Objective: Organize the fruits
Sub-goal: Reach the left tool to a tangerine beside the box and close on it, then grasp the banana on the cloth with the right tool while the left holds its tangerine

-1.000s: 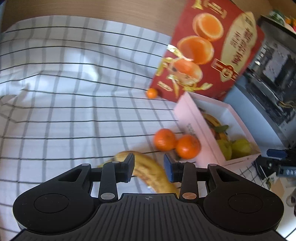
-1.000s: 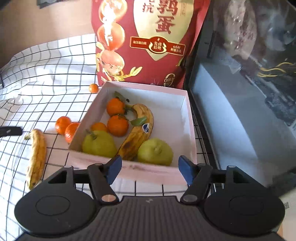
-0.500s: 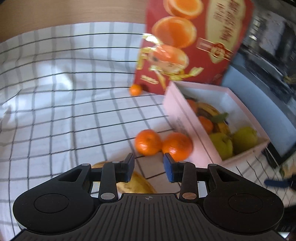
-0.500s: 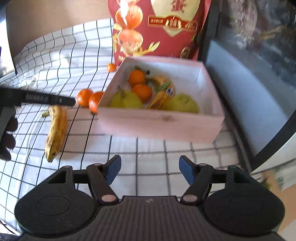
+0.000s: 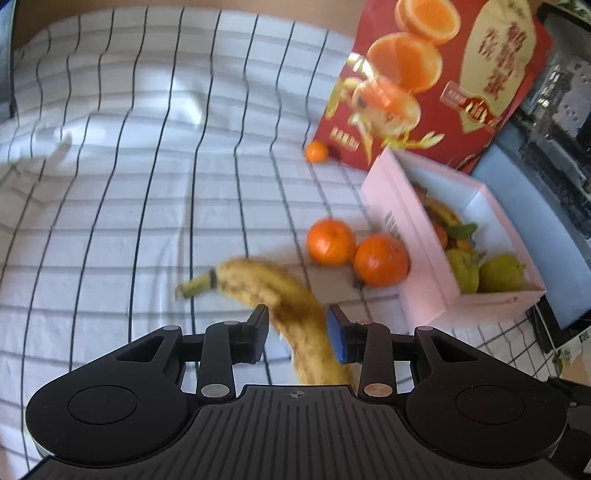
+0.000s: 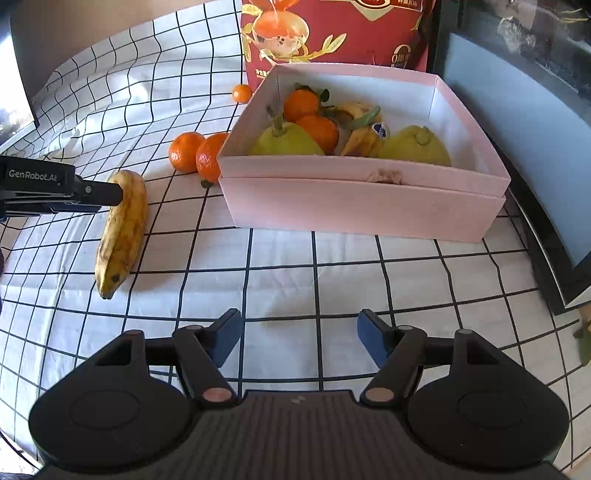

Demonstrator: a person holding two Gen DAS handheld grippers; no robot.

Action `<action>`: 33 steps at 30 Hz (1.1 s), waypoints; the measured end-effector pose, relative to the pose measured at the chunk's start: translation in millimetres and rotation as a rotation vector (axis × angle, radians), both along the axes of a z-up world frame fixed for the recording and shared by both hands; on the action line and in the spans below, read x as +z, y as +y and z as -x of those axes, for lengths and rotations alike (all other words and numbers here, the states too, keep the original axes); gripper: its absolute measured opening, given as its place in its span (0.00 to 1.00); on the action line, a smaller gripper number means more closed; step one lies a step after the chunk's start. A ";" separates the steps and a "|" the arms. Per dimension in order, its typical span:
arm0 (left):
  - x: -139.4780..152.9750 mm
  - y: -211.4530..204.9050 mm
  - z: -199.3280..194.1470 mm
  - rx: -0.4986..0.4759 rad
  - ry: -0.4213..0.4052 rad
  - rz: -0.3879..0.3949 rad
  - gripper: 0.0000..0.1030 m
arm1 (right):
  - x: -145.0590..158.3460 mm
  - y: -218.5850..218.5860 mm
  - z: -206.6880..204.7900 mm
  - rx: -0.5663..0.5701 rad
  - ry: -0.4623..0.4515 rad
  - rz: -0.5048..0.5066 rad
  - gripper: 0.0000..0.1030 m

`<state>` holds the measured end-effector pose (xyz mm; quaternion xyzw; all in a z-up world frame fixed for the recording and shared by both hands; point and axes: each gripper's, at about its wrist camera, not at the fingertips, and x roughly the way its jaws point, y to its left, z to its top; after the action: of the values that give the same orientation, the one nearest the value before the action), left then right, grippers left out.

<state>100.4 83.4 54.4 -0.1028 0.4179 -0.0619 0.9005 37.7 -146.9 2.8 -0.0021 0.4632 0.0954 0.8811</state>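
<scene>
The left tool has swung back over the banana lying on the checked surface beside the pink box, fingers apart astride it, ready to clamp; the right tool hangs spread and empty.

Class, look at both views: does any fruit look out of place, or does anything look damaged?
Yes. A banana and three oranges, two together and a small one near the red bag, lie on the cloth outside the pink box. The box's front rim has a brownish scuffed spot. The left gripper straddles the banana.
</scene>
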 end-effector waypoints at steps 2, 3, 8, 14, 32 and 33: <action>11.6 -5.0 -5.1 -0.059 -0.071 -0.042 0.37 | -0.4 0.8 1.4 0.009 0.000 0.007 0.72; 15.9 -10.1 -10.5 -0.131 -0.104 -0.062 0.37 | -0.7 0.4 1.1 0.011 0.000 0.008 0.72; 11.1 -29.9 -47.6 -0.375 -0.094 -0.198 0.41 | -2.9 3.9 2.9 0.045 -0.007 0.032 0.80; -4.9 -36.5 -77.2 -0.428 -0.042 -0.266 0.40 | -4.9 6.7 5.1 0.065 -0.012 0.049 0.88; -16.9 -15.8 -121.4 -0.353 0.070 -0.037 0.47 | -10.1 7.6 9.1 0.062 -0.020 0.048 1.00; -18.1 -13.1 -122.6 -0.347 0.081 -0.015 0.47 | -9.9 7.6 9.2 0.057 -0.018 0.048 1.00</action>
<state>223.0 70.2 36.2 -0.0249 0.4658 -0.2088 0.8595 28.5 -139.3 -7.1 -0.0375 0.4573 0.1093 0.8818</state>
